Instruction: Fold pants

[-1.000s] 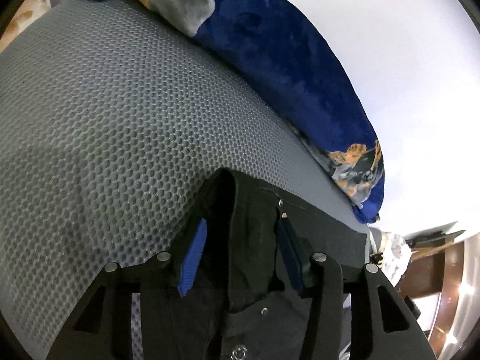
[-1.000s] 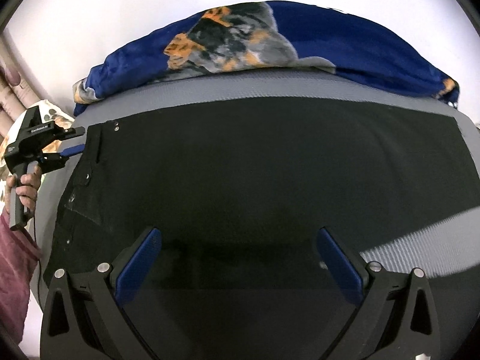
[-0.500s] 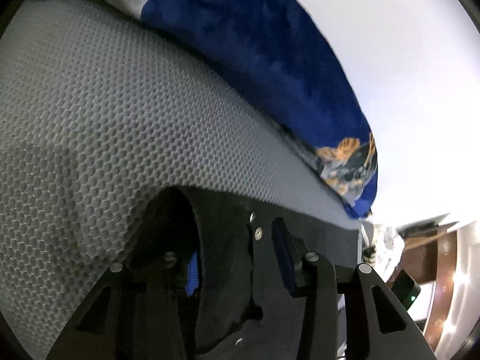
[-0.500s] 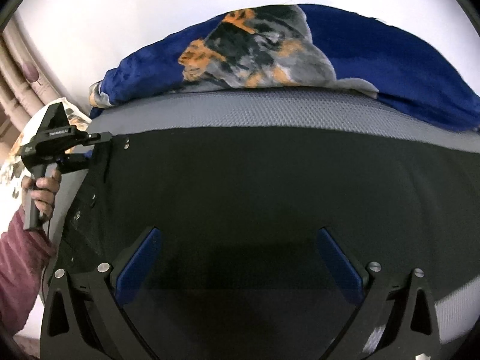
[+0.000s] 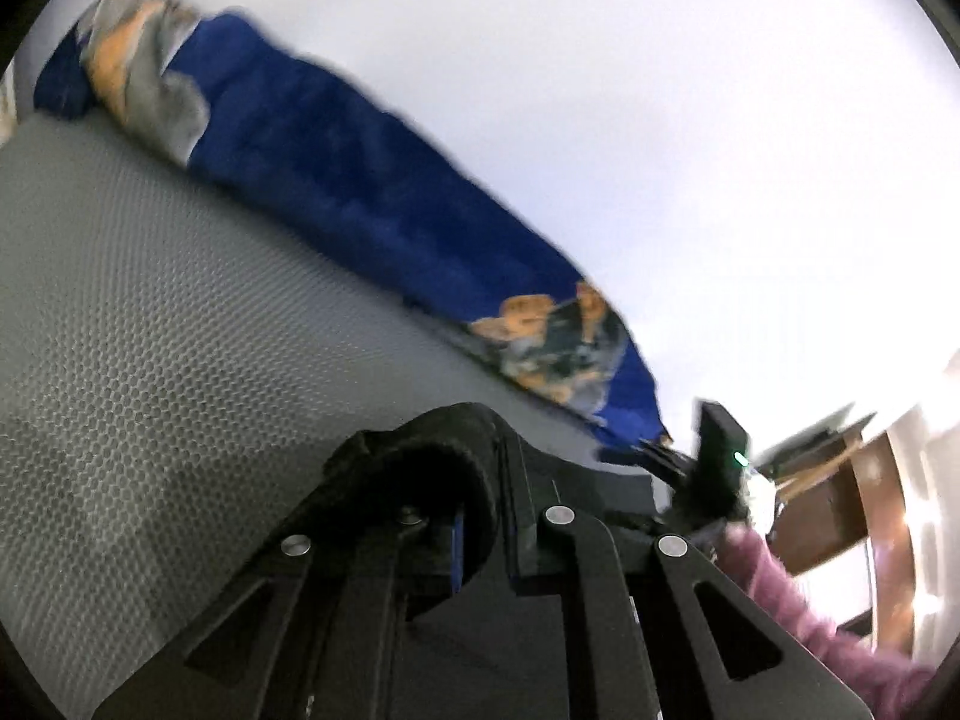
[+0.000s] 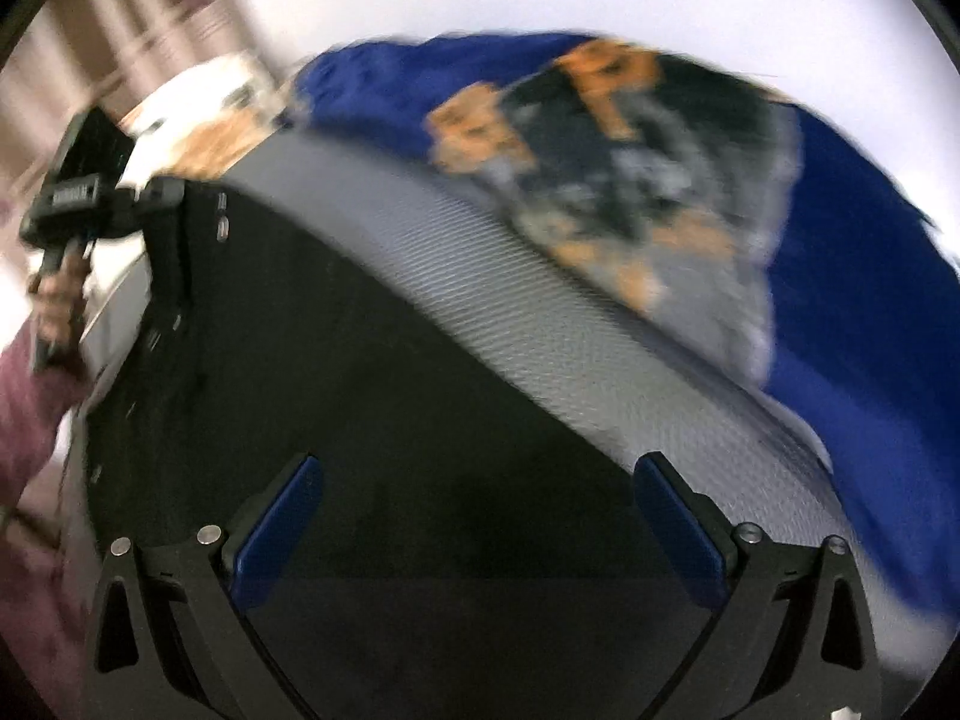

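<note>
Black pants [image 6: 372,396] lie spread on a grey mesh mattress [image 6: 576,354]. My left gripper [image 5: 480,516] is shut on the waistband corner of the pants [image 5: 432,450] and lifts it off the mattress [image 5: 156,360]. It also shows at the left of the right wrist view [image 6: 162,204], pinching that corner. My right gripper [image 6: 474,516] is open wide and empty, hovering over the pants' middle, its blue pads [image 6: 276,534] apart. The right gripper's body [image 5: 717,450] shows in the left wrist view.
A blue blanket with an orange and grey print [image 6: 630,180] is bunched along the mattress's far edge, against a white wall; it also shows in the left wrist view [image 5: 384,204]. Wooden furniture [image 5: 840,504] stands at the right. A purple-sleeved arm [image 6: 30,372] holds the left gripper.
My left gripper closed on the waistband corner and raised it, bunching the cloth. My right gripper swung, tilting its view; it stays open over the pants.
</note>
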Action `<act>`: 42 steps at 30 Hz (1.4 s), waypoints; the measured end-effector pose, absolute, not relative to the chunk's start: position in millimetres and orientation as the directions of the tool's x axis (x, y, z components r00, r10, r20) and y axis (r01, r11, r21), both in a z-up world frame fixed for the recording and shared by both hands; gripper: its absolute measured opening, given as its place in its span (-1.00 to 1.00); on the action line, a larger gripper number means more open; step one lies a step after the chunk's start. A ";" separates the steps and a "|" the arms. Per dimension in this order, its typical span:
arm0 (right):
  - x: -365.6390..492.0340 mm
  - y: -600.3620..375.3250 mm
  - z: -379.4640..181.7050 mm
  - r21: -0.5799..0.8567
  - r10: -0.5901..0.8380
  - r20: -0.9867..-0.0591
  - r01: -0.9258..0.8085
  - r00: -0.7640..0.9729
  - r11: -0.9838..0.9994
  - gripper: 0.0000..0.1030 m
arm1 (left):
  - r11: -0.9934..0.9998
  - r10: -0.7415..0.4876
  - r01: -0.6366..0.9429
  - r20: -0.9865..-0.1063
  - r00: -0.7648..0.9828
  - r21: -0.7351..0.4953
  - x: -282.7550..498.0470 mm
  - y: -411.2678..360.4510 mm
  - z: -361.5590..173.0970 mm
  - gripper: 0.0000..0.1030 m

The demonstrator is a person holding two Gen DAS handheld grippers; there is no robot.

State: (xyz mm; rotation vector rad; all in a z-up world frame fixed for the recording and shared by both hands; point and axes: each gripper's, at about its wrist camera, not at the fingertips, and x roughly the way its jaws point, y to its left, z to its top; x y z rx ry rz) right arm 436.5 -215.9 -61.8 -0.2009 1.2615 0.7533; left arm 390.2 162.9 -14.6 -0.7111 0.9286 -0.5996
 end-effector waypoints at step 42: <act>390.6 -323.7 -52.2 -0.155 0.013 -0.957 -0.548 0.290 0.822 -0.88 | 0.742 -0.646 0.207 -0.597 0.475 -0.637 341.0 177.7 24.2 -0.81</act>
